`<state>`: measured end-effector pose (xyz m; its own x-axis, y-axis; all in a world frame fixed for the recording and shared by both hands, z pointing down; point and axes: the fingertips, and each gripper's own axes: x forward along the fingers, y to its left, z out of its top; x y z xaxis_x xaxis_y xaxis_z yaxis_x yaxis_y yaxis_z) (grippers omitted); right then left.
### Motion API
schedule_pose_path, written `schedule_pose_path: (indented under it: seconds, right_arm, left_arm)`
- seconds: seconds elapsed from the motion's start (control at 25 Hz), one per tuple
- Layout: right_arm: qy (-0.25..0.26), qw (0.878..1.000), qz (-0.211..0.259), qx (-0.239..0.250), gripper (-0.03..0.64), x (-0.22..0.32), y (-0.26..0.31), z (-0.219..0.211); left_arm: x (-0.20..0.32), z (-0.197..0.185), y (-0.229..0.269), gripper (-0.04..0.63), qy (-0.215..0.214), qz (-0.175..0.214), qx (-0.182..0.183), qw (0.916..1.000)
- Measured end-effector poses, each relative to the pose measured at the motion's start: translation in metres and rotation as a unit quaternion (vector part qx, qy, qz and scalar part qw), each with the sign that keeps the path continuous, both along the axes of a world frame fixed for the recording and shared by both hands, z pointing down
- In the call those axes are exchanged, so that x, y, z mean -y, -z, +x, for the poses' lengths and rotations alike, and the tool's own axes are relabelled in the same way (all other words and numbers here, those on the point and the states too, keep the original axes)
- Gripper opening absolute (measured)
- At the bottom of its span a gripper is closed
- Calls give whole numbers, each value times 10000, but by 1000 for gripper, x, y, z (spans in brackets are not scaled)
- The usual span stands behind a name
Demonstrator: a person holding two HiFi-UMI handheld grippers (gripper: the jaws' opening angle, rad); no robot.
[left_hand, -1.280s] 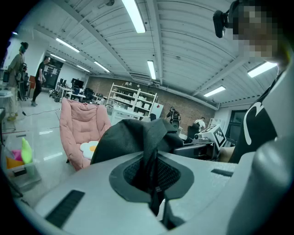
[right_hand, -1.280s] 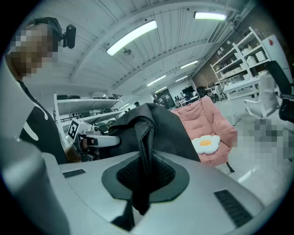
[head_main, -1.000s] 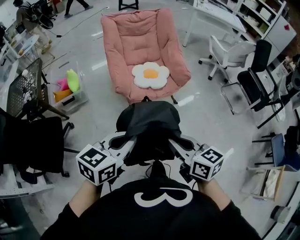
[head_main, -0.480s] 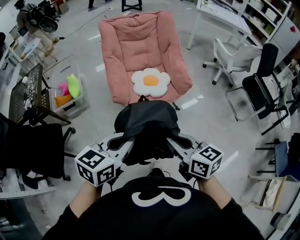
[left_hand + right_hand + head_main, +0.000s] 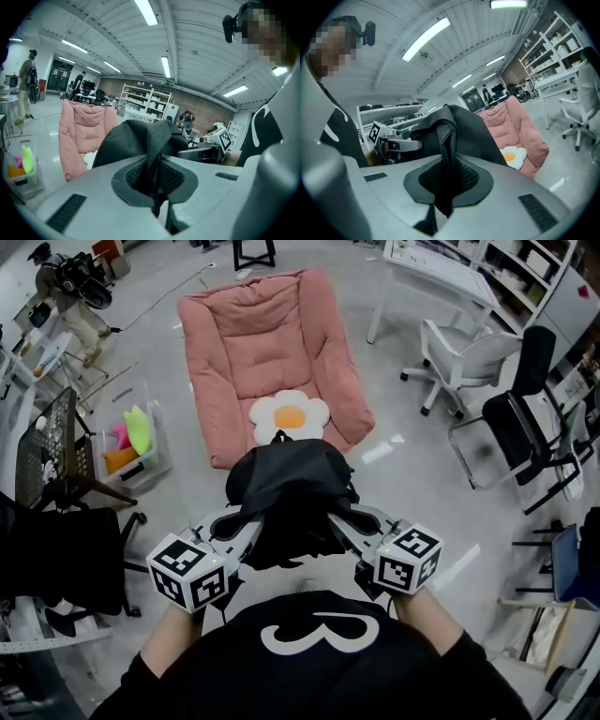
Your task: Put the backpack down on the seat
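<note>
Closest in, both grippers are clamped tight: the left gripper [image 5: 247,521] has its jaws pinched on a dark strap of the black backpack [image 5: 291,486], and the right gripper [image 5: 343,521] bites a strap on the other side. The bag hangs between them, just ahead of the jaws, held up off the floor and not on the seat. Off to the left on the floor sits a clear bin [image 5: 157,461] with a green thing [image 5: 141,426], a pink one [image 5: 122,435] and an orange one [image 5: 120,457] inside. Beyond the backpack stands the pink chair [image 5: 246,338], a flower cushion [image 5: 289,414] on its seat, right past the bag's top.
</note>
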<state>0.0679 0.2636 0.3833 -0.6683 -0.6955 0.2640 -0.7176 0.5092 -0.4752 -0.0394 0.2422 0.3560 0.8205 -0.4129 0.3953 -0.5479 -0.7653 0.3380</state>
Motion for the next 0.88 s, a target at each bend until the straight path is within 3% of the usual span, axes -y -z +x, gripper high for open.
schedule_pose_path:
  seconds: [0.44,0.88]
  right_arm:
    - [-58,9999,18,-140,32,43,0,10]
    - [-368,9982,-438,-154,32,146,-28,2]
  left_arm:
    - [42,8,-4,11,16,12,-122,9999]
    - [153,1,-33,11,-345,-364,-167,9986]
